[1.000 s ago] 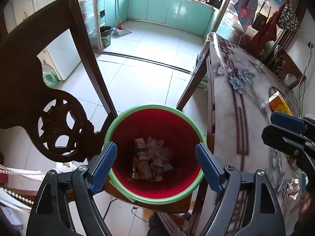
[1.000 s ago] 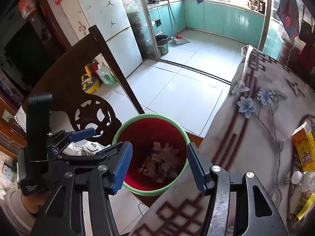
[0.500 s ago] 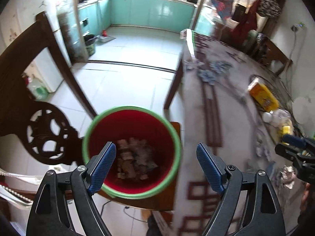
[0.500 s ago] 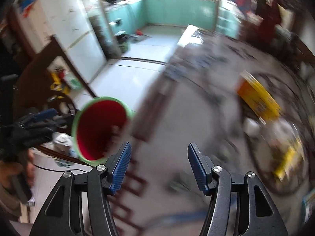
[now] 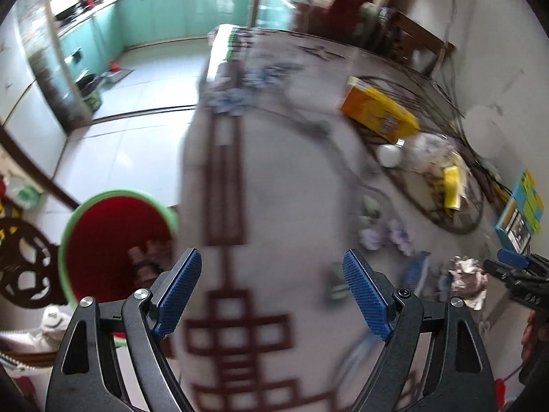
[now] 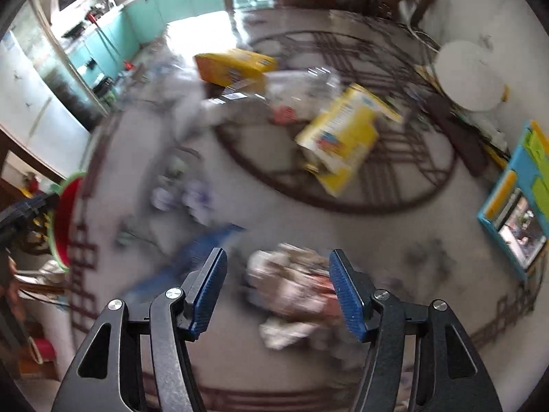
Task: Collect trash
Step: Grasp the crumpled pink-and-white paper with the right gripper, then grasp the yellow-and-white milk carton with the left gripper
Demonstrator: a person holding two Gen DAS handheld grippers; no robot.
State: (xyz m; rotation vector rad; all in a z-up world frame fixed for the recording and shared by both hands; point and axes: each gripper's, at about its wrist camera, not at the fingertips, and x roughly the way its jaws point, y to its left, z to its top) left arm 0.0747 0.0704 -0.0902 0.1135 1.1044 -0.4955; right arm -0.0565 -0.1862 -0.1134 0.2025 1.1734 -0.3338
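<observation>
A red bin with a green rim (image 5: 116, 240) stands beside the table's left edge and holds scraps; its edge also shows in the right wrist view (image 6: 65, 219). A crumpled wad of paper trash (image 6: 291, 292) lies on the patterned tablecloth (image 6: 260, 219), between the open jaws of my right gripper (image 6: 278, 295), not gripped. The same wad (image 5: 466, 281) shows at the right of the left wrist view, next to the right gripper (image 5: 521, 274). My left gripper (image 5: 271, 292) is open and empty over the table's near edge. Both views are motion-blurred.
On the table are an orange box (image 5: 377, 110), a yellow box (image 6: 343, 137), a white round object (image 5: 389, 156), a blue strip (image 6: 206, 240) and a blue-framed item (image 6: 518, 206) at the right edge. A carved dark chair (image 5: 20, 261) stands left of the bin.
Both grippers have swung right, away from the bin and over the table. The right gripper now straddles the paper wad. Both stay open.
</observation>
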